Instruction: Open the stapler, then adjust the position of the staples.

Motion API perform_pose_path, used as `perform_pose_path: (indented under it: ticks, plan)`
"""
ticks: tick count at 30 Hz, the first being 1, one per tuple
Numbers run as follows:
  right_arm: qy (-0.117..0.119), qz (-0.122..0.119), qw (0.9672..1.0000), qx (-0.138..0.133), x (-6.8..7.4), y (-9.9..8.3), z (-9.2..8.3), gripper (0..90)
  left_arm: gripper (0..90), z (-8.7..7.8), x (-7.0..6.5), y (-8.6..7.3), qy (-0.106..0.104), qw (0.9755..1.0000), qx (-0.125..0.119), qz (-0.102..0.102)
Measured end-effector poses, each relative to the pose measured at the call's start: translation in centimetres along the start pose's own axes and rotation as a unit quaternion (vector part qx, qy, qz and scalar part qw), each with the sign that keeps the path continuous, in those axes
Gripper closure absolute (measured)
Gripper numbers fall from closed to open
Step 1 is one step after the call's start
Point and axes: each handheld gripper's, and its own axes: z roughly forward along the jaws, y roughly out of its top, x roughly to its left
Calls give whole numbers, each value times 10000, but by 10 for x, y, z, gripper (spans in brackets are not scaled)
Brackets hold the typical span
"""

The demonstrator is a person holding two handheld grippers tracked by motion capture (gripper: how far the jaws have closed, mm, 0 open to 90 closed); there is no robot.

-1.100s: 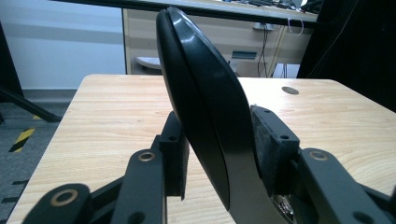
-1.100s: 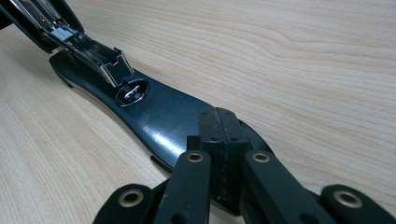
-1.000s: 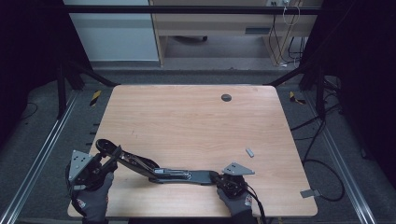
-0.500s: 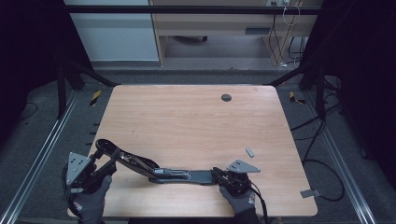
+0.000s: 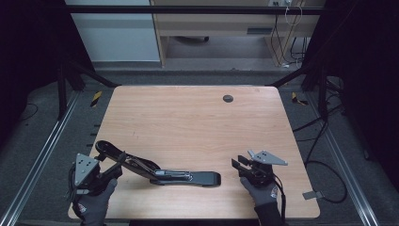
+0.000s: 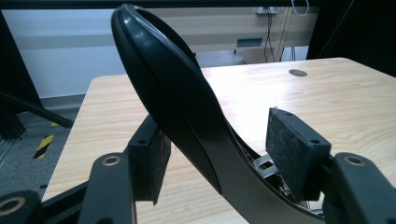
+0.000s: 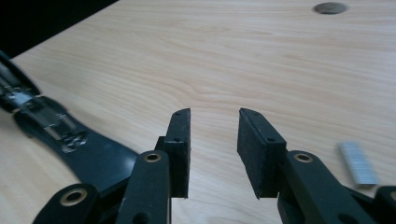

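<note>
Stapler [image 5: 188, 177] lies swung open near front edge of table [image 5: 188, 117] | left gripper [image 5: 110, 169] straddles raised lid [image 6: 173, 107], pads [image 6: 294, 144] spread, one off it | right gripper [image 7: 212, 149] spread, empty, beside base | staple strip [image 7: 358, 162] near | advice: clamp lid firmly, load strip squarely.

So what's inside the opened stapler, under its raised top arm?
The stapler lies hinged open, its metal staple channel exposed along the base. Whether any staples are loaded cannot be told. The top arm, raised between the left gripper's jaws, hides the hinge end.
</note>
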Motion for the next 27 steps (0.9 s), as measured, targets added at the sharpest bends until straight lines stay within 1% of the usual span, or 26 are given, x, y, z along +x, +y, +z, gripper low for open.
perform_pose_path:
  ticks: [1, 2, 4, 7, 11, 12, 13, 14, 15, 16, 17, 18, 19, 20, 21, 22, 24, 25, 26, 27]
  plan:
    - [0, 0, 10000, 0, 0, 0, 0, 655, 400, 0, 0, 0, 0, 10000, 0, 0]
    - [-48, -5, 10000, 15, -3, 2, -1, 651, 400, 0, 0, 0, -9, 10000, 8, 22]
    - [-206, -51, 9998, 41, -10, 6, -5, 646, 399, 0, 0, 0, 5, 10000, -9, -3]
    - [-381, -102, 9991, 131, -20, 10, -9, 647, 399, 0, 1, 0, -12, 10000, -6, -17]
    - [-572, -99, 9981, 224, -33, 16, -11, 655, 396, 0, 2, 0, -22, 10000, -11, -10]
    - [-633, -100, 9975, 286, -39, 18, -11, 660, 396, -1, 3, 0, -30, 10000, -11, -11]
    - [-633, -100, 9975, 286, -39, 18, -11, 660, 395, -1, 3, 0, -30, 10000, -11, -11]
    - [-738, -90, 9964, 412, -45, 21, -11, 664, 394, 0, 3, 0, -28, 10000, -16, -36]
    - [-738, -90, 9964, 412, -45, 21, -11, 664, 393, 0, 3, 0, -28, 10000, -16, -36]
    - [-786, -89, 9955, 522, -49, 23, -9, 665, 393, 0, 3, 0, -19, 10000, -10, -42]
    - [-786, -89, 9955, 522, -49, 23, -9, 665, 392, 0, 3, 0, -19, 10000, -10, -42]
    - [-833, -95, 9945, 635, -53, 24, -7, 666, 392, 0, 3, 0, -19, 10000, 0, -35]
    - [-833, -95, 9945, 635, -53, 24, -7, 666, 392, 0, 3, 0, -19, 10000, 0, -35]
    - [-863, -202, 9932, 755, -58, 26, -3, 663, 391, 0, 3, 0, -20, 10000, 0, -30]
    - [-863, -202, 9932, 755, -58, 26, -3, 663, 391, 0, 3, 0, -20, 10000, 0, -30]
    - [-843, -142, 9927, 850, -58, 27, -2, 659, 391, 0, 3, 0, -16, 10000, 4, -30]
    - [-801, -162, 9910, 1057, -62, 29, 4, 647, 389, 0, 4, 0, -21, 10000, 4, -36]
    - [-801, -162, 9910, 1057, -62, 29, 4, 647, 389, 0, 4, 0, -19, 10000, 3, -31]
    - [-799, -155, 9905, 1106, -66, 29, 8, 646, 388, 0, 4, 0, -25, 10000, 9, -39]
    - [-817, -155, 9902, 1125, -68, 29, 10, 646, 388, 0, 4, 0, -29, 10000, 12, -35]
